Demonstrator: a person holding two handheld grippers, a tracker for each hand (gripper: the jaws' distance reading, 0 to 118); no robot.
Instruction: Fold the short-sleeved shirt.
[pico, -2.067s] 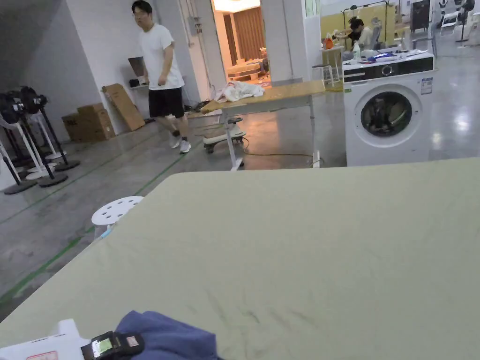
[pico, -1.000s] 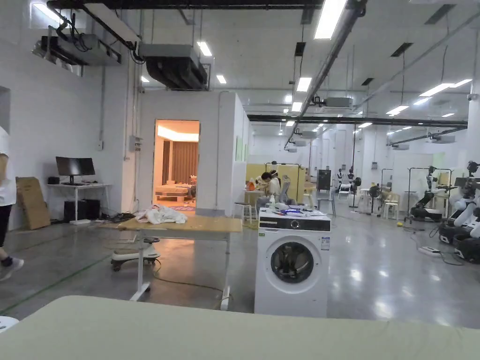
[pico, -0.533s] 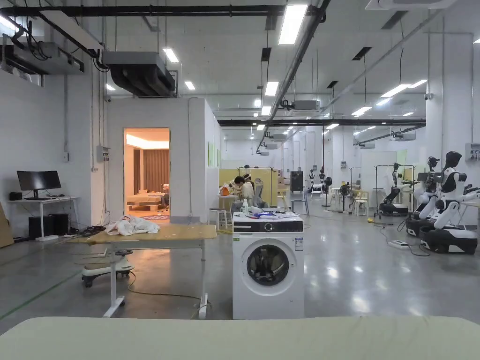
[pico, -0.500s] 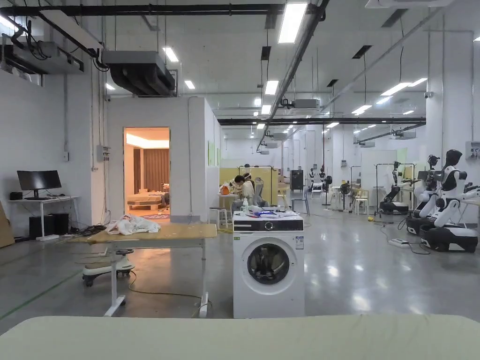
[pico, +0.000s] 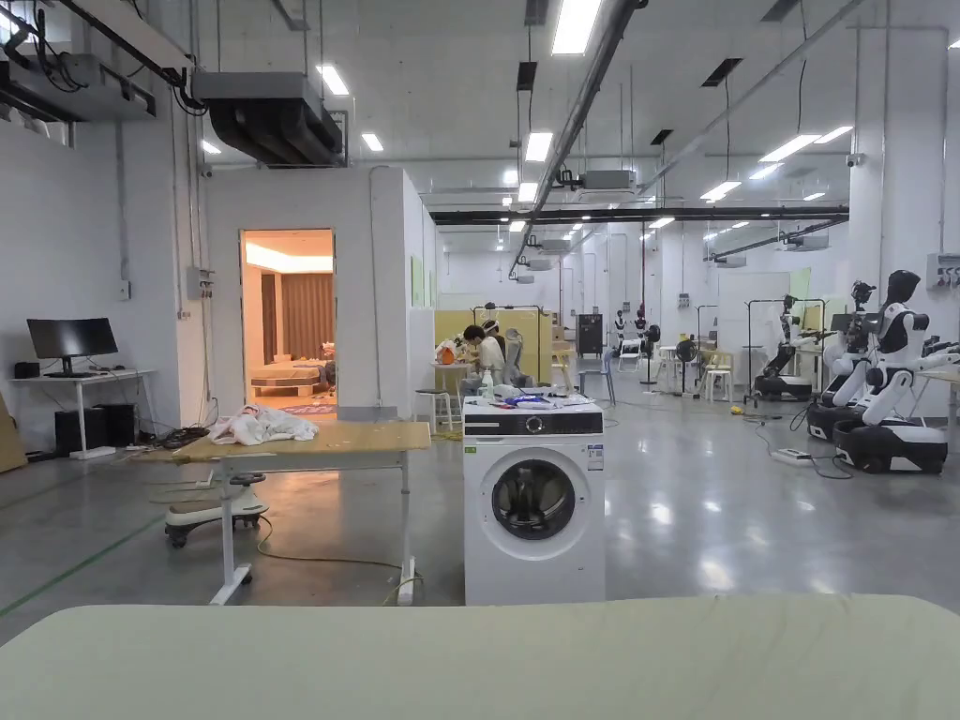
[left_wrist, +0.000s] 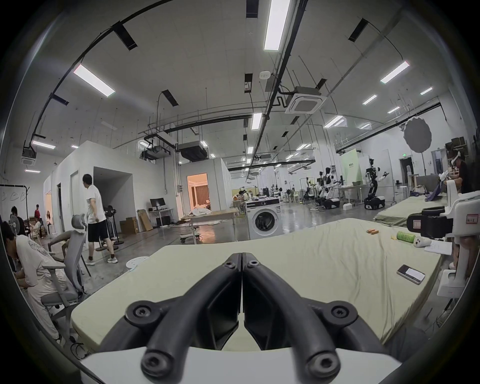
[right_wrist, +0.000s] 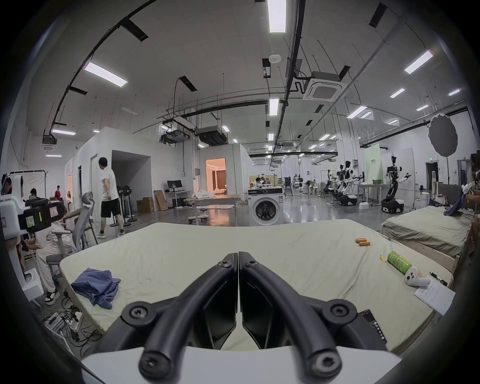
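The short-sleeved shirt is a crumpled blue heap near the left corner of the pale green sheet, seen in the right gripper view. My right gripper is held above the sheet's near side, right of the shirt and apart from it, jaws shut on nothing. My left gripper is also shut and empty, above the sheet. The left gripper's white and black housing is raised at the left edge of the right gripper view. The head view looks across the far edge of the sheet.
On the right of the sheet lie batteries, a green can, a white controller, paper and a phone. A person sits in a grey chair at the left. A washing machine stands beyond.
The head camera has tilted up from the sheet to the room, so the blue shirt and a gripper dropped out of its picture. The standing person walked off to the left.
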